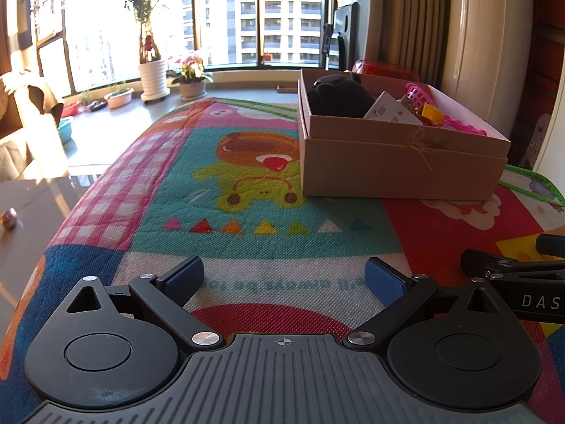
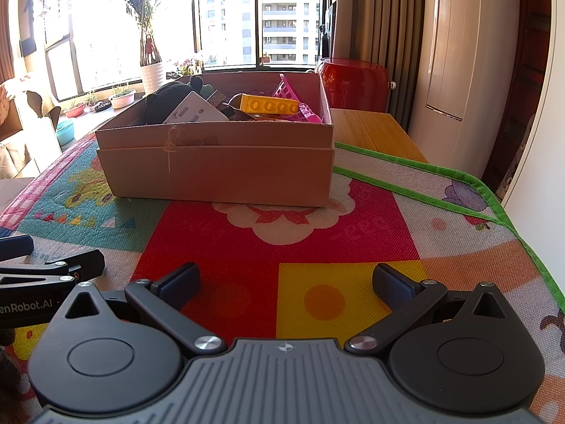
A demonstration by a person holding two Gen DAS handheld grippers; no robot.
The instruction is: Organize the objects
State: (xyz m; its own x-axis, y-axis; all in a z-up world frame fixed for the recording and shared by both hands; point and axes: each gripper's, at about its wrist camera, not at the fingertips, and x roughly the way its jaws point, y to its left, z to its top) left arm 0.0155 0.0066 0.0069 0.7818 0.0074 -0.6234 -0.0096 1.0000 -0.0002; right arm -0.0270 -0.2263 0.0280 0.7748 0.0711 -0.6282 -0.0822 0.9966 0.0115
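Bright window (image 1: 226,17) backlight blows out; fisheye edges bend.

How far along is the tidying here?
Looks done or nearly so: toys, including a yellow brick and a black plush, sit in the cardboard box. Nothing in hand: left gripper and right gripper are open. No loose items visible on the mat.

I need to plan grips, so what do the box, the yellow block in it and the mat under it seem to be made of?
Box: likely matte brown cardboard, with folded edges and a nested lid. Yellow block: probably glossy hard plastic, with moulded studs. Mat: seemingly woven printed fabric or textured foam, with a visible weave and a stitched green border.
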